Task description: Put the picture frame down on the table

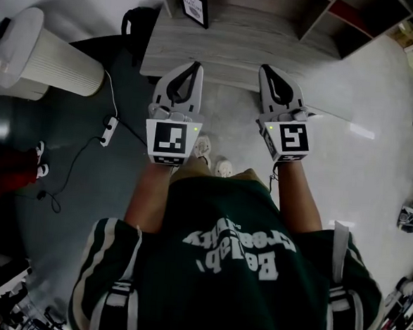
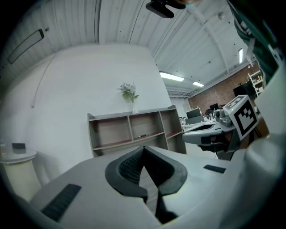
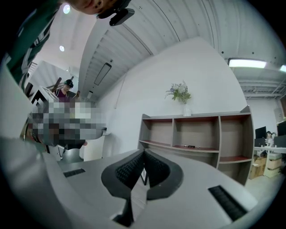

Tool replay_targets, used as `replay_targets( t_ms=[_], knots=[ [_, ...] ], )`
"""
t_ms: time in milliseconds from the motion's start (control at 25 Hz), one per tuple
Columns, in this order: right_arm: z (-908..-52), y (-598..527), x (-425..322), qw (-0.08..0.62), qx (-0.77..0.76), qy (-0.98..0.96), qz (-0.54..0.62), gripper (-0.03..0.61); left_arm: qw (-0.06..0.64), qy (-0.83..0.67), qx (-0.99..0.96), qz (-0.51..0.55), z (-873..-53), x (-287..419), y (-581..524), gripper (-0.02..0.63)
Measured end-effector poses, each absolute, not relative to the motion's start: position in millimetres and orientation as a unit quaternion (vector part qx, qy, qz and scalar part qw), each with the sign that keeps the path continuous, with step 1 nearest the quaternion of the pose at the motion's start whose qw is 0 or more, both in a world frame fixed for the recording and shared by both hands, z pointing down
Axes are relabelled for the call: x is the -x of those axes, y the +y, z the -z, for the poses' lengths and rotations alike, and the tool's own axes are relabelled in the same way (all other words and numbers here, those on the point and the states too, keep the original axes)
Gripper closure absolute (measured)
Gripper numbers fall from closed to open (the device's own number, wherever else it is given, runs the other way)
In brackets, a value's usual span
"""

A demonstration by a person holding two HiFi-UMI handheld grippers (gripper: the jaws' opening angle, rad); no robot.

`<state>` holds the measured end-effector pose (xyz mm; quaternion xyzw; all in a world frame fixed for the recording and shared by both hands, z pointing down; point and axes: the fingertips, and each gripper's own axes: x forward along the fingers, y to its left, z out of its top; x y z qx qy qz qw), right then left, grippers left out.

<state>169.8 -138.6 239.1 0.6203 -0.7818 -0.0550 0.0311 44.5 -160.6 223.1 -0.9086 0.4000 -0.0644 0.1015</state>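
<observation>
Picture frame (image 1: 193, 6) is stood near the surface's (image 1: 236, 50) far-left corner; jaws of left gripper (image 1: 197, 65) and right gripper (image 1: 265, 68) are clenched, empty.

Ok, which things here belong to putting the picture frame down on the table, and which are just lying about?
For the job: picture frame, upright on the table; left hand-held gripper and right hand-held gripper, both shut, empty.
Just about: white cylindrical appliance, power strip on the floor, shelf unit, vase of flowers.
</observation>
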Motion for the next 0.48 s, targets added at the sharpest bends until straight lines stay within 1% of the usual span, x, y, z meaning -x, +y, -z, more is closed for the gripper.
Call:
replay_targets(
  t_ms=[200,480],
  knots=[
    [-236.0,-116.9,-174.5,0.033,-0.612,-0.787,0.07,0.543,0.124,0.399,0.906,0.073,-221.2,-55.3,-137.3,0.595],
    [-237.3,-100.7,-182.1,0.021,-0.605,-0.793,0.07,0.544,0.126,0.402,0.904,0.076,-222.7,-67.6,-122.4,0.595]
  ],
)
